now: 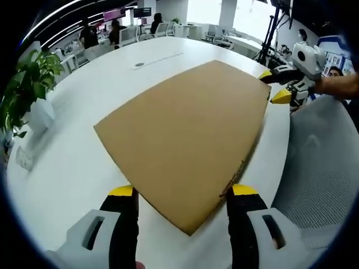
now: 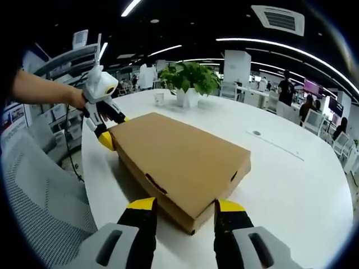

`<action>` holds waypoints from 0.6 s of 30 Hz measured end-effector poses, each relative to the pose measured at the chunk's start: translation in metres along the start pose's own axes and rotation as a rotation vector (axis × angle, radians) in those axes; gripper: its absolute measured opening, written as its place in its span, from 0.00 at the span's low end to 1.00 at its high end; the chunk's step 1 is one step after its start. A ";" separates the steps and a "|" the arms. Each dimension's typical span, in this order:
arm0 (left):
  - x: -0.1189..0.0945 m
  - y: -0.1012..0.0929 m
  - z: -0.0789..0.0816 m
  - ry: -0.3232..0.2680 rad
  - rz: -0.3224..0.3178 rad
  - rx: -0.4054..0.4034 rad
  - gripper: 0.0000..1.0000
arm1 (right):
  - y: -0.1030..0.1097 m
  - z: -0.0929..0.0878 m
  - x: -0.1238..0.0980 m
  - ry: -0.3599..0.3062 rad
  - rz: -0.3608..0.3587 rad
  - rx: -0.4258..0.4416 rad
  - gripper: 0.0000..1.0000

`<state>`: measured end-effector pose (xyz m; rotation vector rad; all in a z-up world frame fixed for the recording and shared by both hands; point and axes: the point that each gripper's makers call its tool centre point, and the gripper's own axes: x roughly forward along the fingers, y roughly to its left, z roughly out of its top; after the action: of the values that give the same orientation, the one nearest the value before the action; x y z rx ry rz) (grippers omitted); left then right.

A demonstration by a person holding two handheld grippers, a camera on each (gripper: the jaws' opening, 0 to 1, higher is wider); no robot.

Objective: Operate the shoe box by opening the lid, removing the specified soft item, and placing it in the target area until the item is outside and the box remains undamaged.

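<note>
A brown cardboard shoe box (image 1: 185,129) (image 2: 179,154) lies flat on the white table (image 1: 73,168) with its lid closed. My left gripper (image 1: 182,193) is open, and the box's near corner sits between its yellow-tipped jaws. In the right gripper view the left gripper (image 2: 112,130) straddles the box's far left corner, with a person's hand behind it. My right gripper (image 2: 185,204) is open around the opposite corner, and in the left gripper view the right gripper (image 1: 273,85) stands at the far right corner. What is inside the box is hidden.
A potted plant (image 1: 31,84) (image 2: 188,78) stands on the table near the left gripper's side. A grey mesh chair (image 1: 322,168) (image 2: 39,185) sits against the table's edge. A round cable port (image 1: 139,64) (image 2: 256,133) is set in the tabletop. People and desks are far behind.
</note>
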<state>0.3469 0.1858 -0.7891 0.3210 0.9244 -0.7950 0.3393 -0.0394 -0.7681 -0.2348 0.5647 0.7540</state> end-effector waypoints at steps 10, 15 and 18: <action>-0.012 0.001 0.007 -0.001 -0.002 -0.014 0.63 | 0.004 0.011 -0.007 -0.018 0.011 -0.030 0.39; -0.019 0.001 0.013 -0.012 -0.001 -0.040 0.65 | 0.005 0.016 -0.010 -0.024 0.005 -0.054 0.42; -0.021 0.000 0.015 -0.015 0.000 -0.047 0.66 | 0.004 0.021 -0.013 -0.035 0.002 -0.055 0.42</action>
<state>0.3482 0.1874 -0.7637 0.2734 0.9277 -0.7734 0.3373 -0.0352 -0.7434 -0.2715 0.5111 0.7750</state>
